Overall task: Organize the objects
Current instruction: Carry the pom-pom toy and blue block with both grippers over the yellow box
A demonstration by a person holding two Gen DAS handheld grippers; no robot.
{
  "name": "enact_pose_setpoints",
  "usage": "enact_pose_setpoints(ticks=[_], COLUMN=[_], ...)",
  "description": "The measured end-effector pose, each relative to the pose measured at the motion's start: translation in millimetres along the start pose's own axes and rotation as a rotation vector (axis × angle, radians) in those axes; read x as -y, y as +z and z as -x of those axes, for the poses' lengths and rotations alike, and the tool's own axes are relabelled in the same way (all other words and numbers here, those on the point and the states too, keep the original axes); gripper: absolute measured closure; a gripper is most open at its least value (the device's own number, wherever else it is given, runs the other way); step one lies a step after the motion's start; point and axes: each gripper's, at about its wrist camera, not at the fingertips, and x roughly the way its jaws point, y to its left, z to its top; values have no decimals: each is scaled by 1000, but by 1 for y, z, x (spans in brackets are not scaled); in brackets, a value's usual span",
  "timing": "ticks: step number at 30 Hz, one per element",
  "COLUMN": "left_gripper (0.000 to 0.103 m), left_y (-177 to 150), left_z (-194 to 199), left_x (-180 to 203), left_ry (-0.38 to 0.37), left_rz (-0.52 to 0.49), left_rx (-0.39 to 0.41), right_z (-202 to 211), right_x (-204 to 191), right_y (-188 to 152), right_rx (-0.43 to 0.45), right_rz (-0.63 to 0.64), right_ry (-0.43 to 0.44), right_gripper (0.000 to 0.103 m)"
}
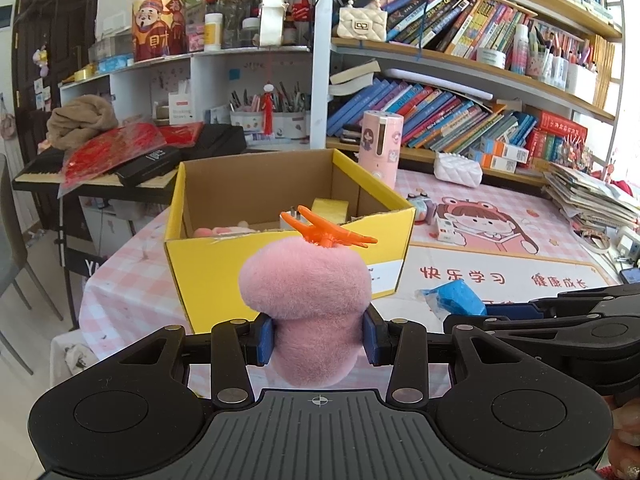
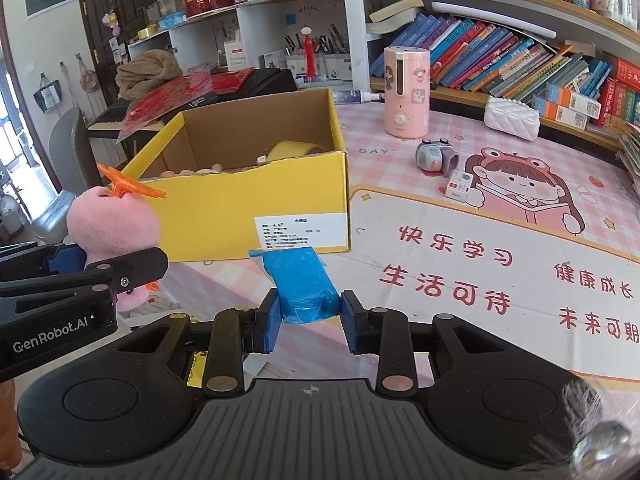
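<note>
your left gripper [image 1: 318, 338] pinches the pink plush [image 1: 308, 300]; your right gripper [image 2: 308, 318] clamps the blue packet [image 2: 302, 284] before the yellow box [image 2: 240, 204].

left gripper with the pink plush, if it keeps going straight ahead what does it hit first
Most likely the near front wall of the yellow box. The left gripper, shut on the pink plush, points straight at it, though depth is unclear.

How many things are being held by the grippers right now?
2. A pink plush toy sits between the left gripper fingers, and a blue wrapped packet sits between the right gripper fingers, both before the yellow box.
</note>
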Motion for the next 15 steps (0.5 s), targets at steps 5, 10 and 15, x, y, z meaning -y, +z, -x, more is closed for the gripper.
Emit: enact_pose_setpoints(ticks=[5, 10, 15], left_gripper=[63, 63, 63], left_y=[3, 5, 7], left_z=[4, 4, 2], left_x=[-3, -5, -6], left_ry=[-4, -7, -8], left_rz=[1, 10, 24], left_rx=[22, 34, 38], right_z=[2, 4, 3], right_x=[-2, -6, -5], right_y=[2, 5, 9], right_rx=[10, 19, 22], right_rz=[0, 11, 27], right_ry=[-9, -16, -19], right_gripper=[74, 74, 74])
